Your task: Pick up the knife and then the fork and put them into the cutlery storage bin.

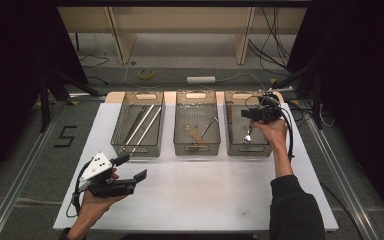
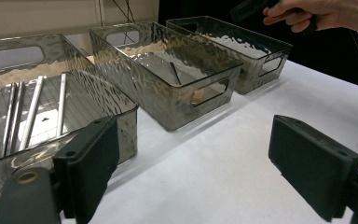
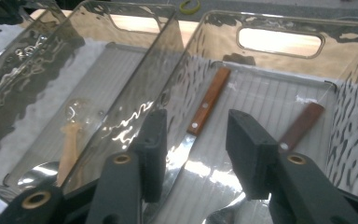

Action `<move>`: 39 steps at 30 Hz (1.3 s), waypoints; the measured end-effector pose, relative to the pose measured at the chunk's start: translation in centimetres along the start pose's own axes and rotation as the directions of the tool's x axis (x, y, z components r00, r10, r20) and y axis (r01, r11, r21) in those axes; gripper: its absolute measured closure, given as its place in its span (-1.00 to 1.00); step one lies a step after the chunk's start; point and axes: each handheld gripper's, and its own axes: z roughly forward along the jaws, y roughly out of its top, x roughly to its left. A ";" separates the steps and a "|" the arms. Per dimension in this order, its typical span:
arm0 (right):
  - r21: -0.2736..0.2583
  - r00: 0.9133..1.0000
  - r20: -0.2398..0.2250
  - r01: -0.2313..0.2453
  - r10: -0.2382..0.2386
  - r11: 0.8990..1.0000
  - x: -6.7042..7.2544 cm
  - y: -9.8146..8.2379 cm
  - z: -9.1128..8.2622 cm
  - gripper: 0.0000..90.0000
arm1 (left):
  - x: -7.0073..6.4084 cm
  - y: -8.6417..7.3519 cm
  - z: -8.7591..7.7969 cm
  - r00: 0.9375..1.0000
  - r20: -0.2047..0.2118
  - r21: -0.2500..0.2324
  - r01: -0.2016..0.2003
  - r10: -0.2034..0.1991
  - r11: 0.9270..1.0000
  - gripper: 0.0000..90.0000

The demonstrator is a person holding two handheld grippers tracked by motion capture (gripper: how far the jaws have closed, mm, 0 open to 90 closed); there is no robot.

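your right tool (image 3: 193, 154) sits released over the right bin (image 1: 230, 145), above a wood-handled knife (image 3: 208, 103) | left tool (image 2: 205, 168) released too, over the surface (image 1: 205, 195)

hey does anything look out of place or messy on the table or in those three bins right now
Nothing stands out. The three clear bins sit in a straight row: metal rods in the left bin, a wooden utensil in the middle bin, wooden-handled knives in the right bin. No spill or damage shows on the white table.
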 end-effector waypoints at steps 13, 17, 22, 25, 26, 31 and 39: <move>-0.066 0.994 -0.082 0.067 -0.072 0.996 2.7 -0.8 -1.6 -0.02 | 0.0 0.0 0.1 1.000 0.005 0.004 0.003 -0.003 1.000 -0.64; -0.092 0.990 -0.107 0.085 -0.095 0.992 3.8 -1.3 -2.4 -0.07 | 0.0 0.0 0.1 1.000 0.006 0.004 0.008 -0.008 1.000 -0.64; -0.108 0.985 -0.122 0.108 -0.120 0.988 5.0 -1.9 -3.1 -0.13 | 0.1 0.0 0.1 1.000 0.007 0.003 0.014 -0.014 1.000 -0.64; -0.117 0.982 -0.124 0.128 -0.142 0.985 5.6 -2.5 -3.6 -0.16 | 0.1 -0.1 0.1 1.000 0.008 0.006 0.017 -0.017 1.000 -0.64; -0.124 0.981 -0.125 0.133 -0.148 0.983 5.8 -2.7 -3.7 -0.16 | 0.1 -0.1 0.1 1.000 0.008 0.006 0.017 -0.017 1.000 -0.64; -0.150 0.974 -0.143 0.154 -0.175 0.977 6.9 -3.9 -4.5 -0.18 | 0.2 -0.1 0.2 1.000 0.011 0.010 0.022 -0.022 1.000 -0.64; -0.182 0.961 -0.187 0.167 -0.201 0.969 8.3 -5.8 -5.2 -0.22 | 0.3 -0.1 0.4 0.999 0.014 0.012 0.035 -0.035 0.999 -0.65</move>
